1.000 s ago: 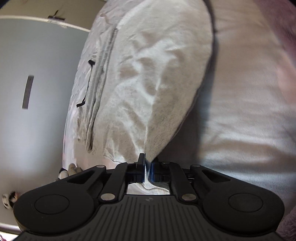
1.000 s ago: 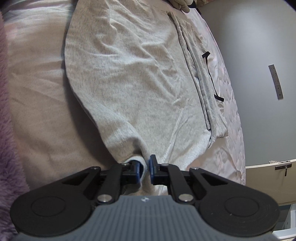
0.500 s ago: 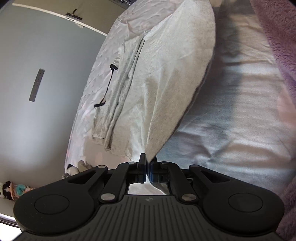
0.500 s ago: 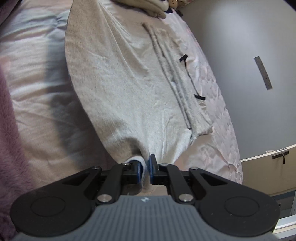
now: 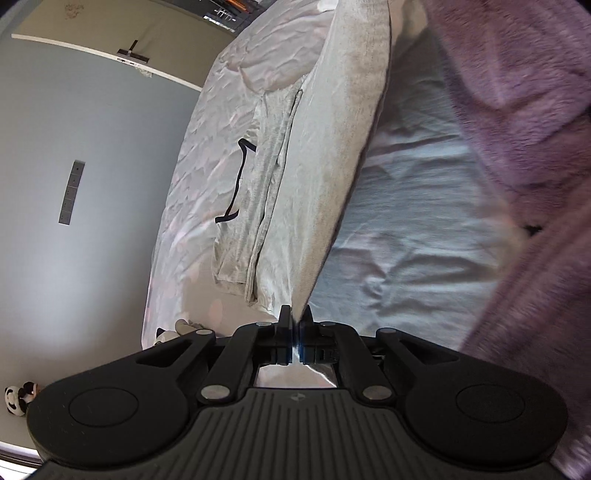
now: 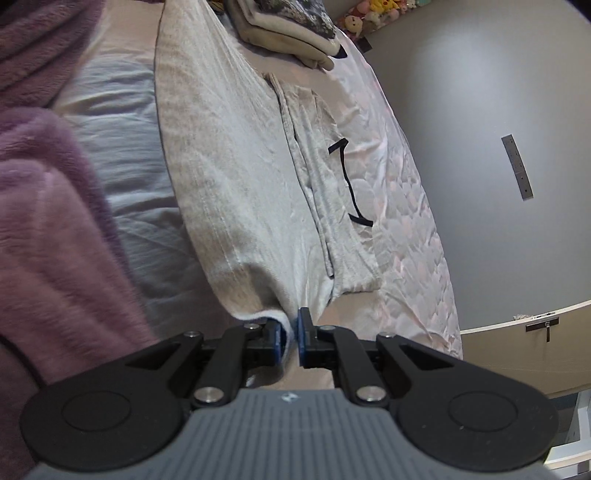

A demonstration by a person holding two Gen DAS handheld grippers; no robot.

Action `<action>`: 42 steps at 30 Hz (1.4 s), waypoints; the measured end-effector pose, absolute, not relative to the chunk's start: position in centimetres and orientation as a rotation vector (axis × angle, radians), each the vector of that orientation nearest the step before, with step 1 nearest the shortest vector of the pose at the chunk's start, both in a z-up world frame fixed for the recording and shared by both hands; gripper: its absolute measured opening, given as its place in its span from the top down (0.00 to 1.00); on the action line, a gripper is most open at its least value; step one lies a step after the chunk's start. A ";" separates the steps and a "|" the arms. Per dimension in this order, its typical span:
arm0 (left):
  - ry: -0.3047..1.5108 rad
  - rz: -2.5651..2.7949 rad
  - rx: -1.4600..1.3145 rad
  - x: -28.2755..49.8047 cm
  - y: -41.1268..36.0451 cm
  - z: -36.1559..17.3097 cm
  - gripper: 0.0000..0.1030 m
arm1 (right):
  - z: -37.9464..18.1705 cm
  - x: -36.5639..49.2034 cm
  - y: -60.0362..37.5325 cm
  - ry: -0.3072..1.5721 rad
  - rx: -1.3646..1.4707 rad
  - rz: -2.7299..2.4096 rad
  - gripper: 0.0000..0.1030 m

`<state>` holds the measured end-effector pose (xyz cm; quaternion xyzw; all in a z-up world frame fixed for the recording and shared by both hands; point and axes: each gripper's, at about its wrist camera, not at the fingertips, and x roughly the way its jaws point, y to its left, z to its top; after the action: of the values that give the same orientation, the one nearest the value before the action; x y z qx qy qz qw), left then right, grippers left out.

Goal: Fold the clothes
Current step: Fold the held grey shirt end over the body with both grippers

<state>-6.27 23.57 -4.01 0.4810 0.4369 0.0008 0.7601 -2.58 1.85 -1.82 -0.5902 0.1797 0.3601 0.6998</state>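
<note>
A light grey garment (image 5: 332, 147) with a black drawstring (image 5: 236, 184) stretches along the bed. My left gripper (image 5: 294, 318) is shut on one near corner of it, and the cloth rises taut from its pads. In the right wrist view the same grey garment (image 6: 236, 177) runs away from my right gripper (image 6: 290, 322), which is shut on the other near corner, a rolled hem pinched between its blue pads (image 6: 303, 328). The held edge hangs lifted above the sheet, while the far part with the folded strip (image 6: 314, 184) lies flat.
A pale quilted bed sheet (image 6: 406, 229) lies under the garment. A purple fleece blanket (image 5: 524, 110), also (image 6: 48, 229), is heaped beside it. Folded clothes (image 6: 288, 33) are stacked at the bed's far end. A grey wall (image 6: 480, 110) borders the bed. Plush toys (image 5: 16, 398) sit on the floor.
Both grippers have risen and drawn back with the garment's near edge, pulling it taut off the sheet. More of the bed, blanket and stacked clothes has come into view.
</note>
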 end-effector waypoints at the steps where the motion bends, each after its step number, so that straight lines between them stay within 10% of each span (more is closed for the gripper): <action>1: 0.951 -0.005 1.045 -6.9 23.3 -3.5 0.99 | -1.3 -3.4 1.6 0.403 -1.310 0.804 0.91; 18: 0.932 0.001 1.009 -6.1 23.8 -1.4 0.99 | 0.3 -5.8 2.0 0.419 -1.255 0.716 0.91; 42: 1.075 0.028 0.770 18.6 42.2 -9.8 0.99 | -8.8 24.3 12.9 0.692 -1.049 0.720 0.91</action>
<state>18.56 42.21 -9.80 0.3576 0.4990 0.0129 0.7893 24.30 12.86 -8.81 -0.4800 0.3167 0.3292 0.7489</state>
